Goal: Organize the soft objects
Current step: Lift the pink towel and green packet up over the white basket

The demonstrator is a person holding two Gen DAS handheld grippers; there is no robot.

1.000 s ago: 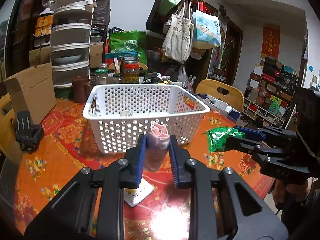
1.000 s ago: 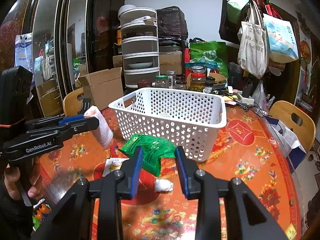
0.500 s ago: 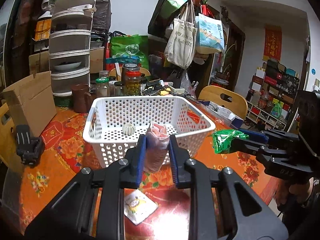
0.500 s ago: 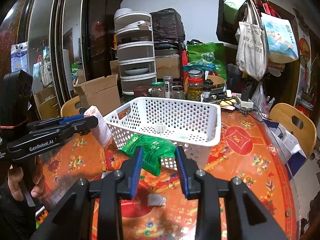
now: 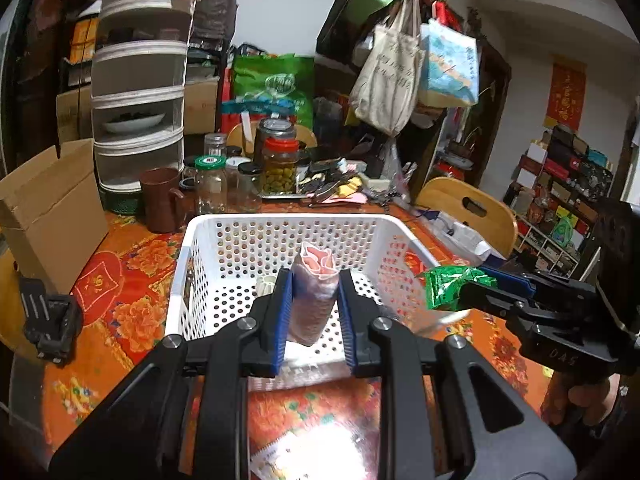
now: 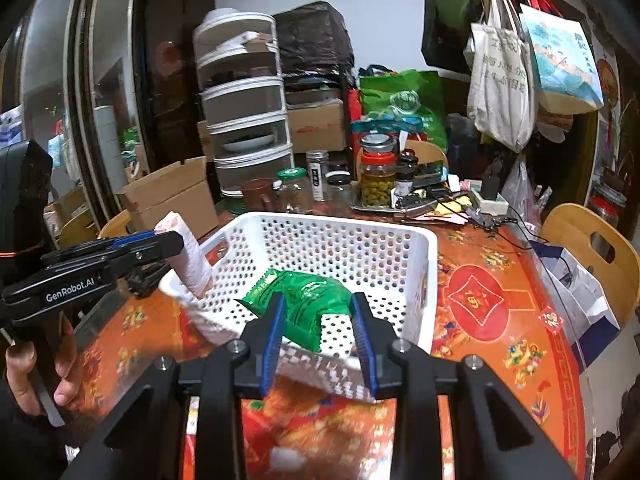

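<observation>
A white perforated basket (image 5: 224, 240) (image 6: 416, 256) stands on the orange flowered table. My left gripper (image 5: 314, 304) is shut on a pale pink soft pack (image 5: 316, 284), held upright over the basket's near edge; from the right wrist view this left gripper (image 6: 176, 240) and pink pack (image 6: 192, 256) hang by the basket's left corner. My right gripper (image 6: 318, 316) is shut on a crinkled green pouch (image 6: 300, 300) above the basket's near rim; the left wrist view shows that right gripper (image 5: 472, 284) and green pouch (image 5: 448, 284) beside the basket's right wall. A small white ribbed piece (image 5: 266, 285) lies inside the basket.
Jars (image 5: 280, 164), a brown mug (image 5: 162, 198) and a tiered white food cover (image 5: 140, 92) crowd the table's far side. A cardboard box (image 5: 48, 208) sits at left, a black clip (image 5: 48, 316) beside it. Wooden chairs (image 6: 592, 256) ring the table. A flat packet (image 5: 280, 456) lies on the table below my left gripper.
Both grippers have moved forward and up with their loads, from in front of the basket to over its near edge. The basket now looks nearer and is seen from above.
</observation>
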